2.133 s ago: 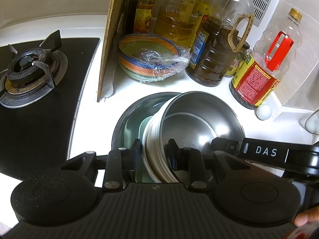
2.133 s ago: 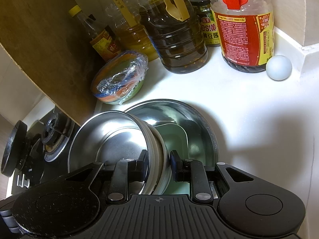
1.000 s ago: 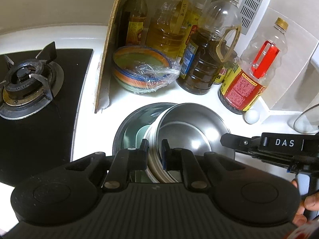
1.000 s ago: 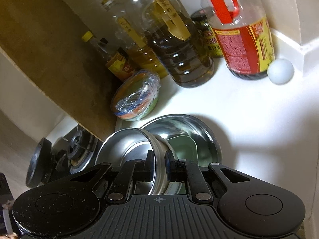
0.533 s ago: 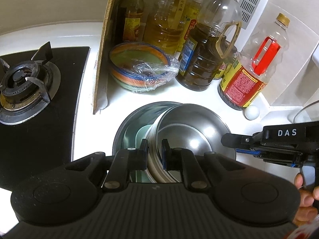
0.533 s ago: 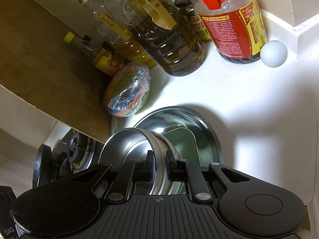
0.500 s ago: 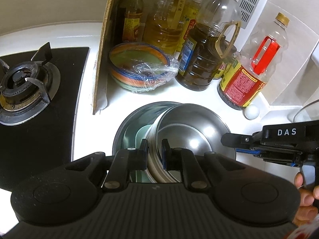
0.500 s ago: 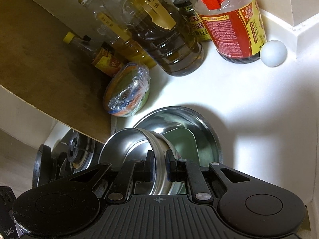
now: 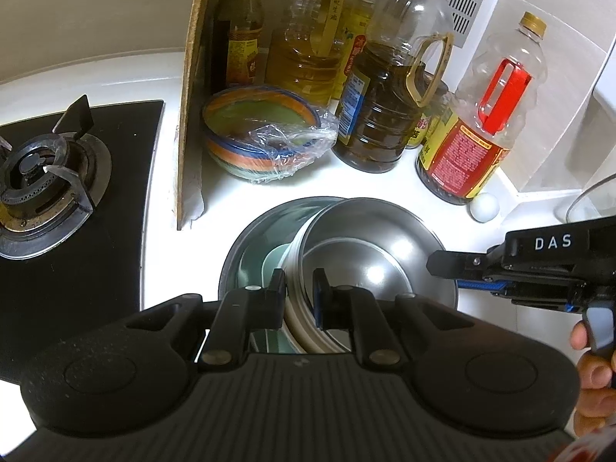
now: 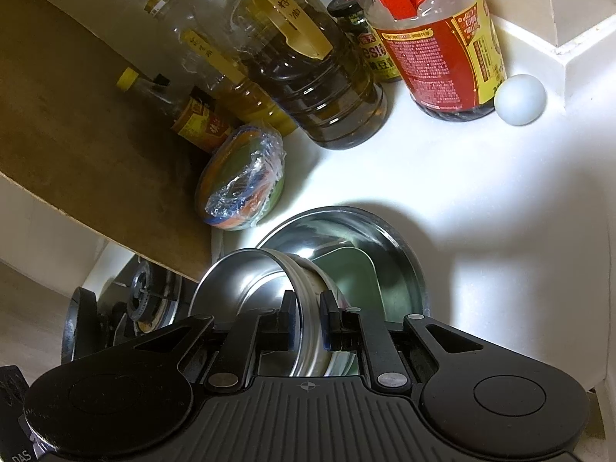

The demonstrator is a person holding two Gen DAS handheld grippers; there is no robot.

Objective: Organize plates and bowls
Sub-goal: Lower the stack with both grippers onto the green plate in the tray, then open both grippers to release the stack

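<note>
Since half a second ago, little has been shifted: both sets of jaws are kept clamped on opposite rims of the steel bowl [image 9: 369, 261]. At lower centre, the left gripper [image 9: 299, 288] is closed on one edge and the right gripper [image 10: 308, 313] on the other. Beneath, a pale green dish [image 10: 346, 269] is seen inside a steel basin [image 10: 385, 231]. Further up, a film-wrapped striped bowl [image 9: 258, 134], oil bottles [image 9: 385, 107] and an egg [image 10: 519, 100] are seen on the white counter [image 10: 481, 192].
</note>
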